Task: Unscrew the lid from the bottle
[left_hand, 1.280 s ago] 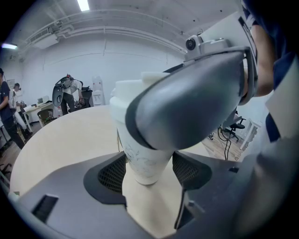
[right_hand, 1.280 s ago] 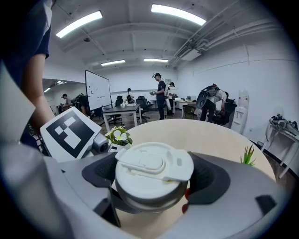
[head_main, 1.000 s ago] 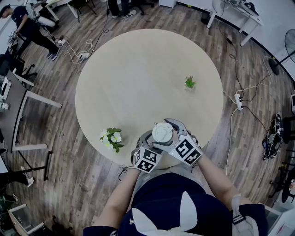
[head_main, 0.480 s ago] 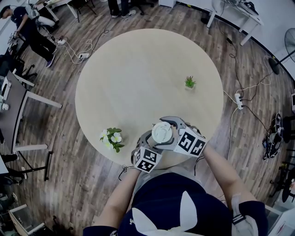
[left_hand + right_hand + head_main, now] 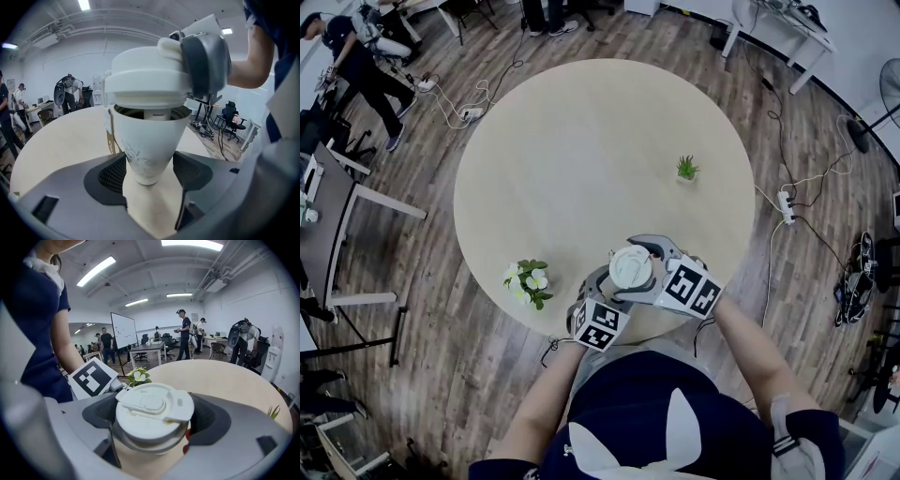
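A white tapered bottle (image 5: 147, 145) stands near the round table's (image 5: 581, 159) front edge. My left gripper (image 5: 149, 164) is shut on its lower body, one pad on each side. The white lid (image 5: 152, 413) with its flip tab is held in my right gripper (image 5: 154, 420), whose jaws are shut on its rim. In the left gripper view the lid (image 5: 145, 84) sits slightly raised, with a dark gap above the bottle's rim. In the head view, the lid (image 5: 629, 267) shows between the left gripper (image 5: 614, 281) and the right gripper (image 5: 642, 258).
A small pot of white flowers (image 5: 527, 281) stands just left of the bottle. A tiny green plant (image 5: 686, 169) sits farther right on the table. Cables and a power strip (image 5: 785, 202) lie on the wood floor; a desk (image 5: 337, 225) stands at the left.
My right gripper has turned on the lid, its marker cube swinging to the right and away from me. The left gripper and the bottle body have stayed put.
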`<state>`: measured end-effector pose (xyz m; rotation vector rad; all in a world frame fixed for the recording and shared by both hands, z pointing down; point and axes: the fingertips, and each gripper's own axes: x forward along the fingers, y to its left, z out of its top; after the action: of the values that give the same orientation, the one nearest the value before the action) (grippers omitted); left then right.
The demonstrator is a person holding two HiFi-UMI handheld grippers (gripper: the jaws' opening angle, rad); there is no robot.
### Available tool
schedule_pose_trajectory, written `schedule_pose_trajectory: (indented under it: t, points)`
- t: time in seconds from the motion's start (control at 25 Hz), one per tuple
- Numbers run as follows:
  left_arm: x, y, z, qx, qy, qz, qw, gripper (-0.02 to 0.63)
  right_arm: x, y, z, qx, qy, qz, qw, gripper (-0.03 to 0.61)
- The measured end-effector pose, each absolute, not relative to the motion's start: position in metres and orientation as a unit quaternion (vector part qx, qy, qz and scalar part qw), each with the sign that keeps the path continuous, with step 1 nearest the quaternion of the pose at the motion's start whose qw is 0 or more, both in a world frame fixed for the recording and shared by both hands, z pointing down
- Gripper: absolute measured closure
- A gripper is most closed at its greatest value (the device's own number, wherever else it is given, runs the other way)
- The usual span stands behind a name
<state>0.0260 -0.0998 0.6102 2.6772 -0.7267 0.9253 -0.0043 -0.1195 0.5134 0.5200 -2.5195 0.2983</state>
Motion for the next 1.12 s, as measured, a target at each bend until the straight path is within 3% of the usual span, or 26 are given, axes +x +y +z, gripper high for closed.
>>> schedule_pose_trajectory:
  t: [0.76, 1.12]
  points:
    - [0.025, -0.101, 0.611, 0.908, -0.247, 0.318, 0.113, 0.29, 0.024, -0.14, 0.493, 0.31, -0.912, 0.206, 0.17, 0.121]
    - [0.024, -0.1, 0.61, 0.908, -0.247, 0.319, 0.116, 0.29, 0.032, -0.147, 0.482, 0.345, -0.899, 0.222, 0.156, 0.121]
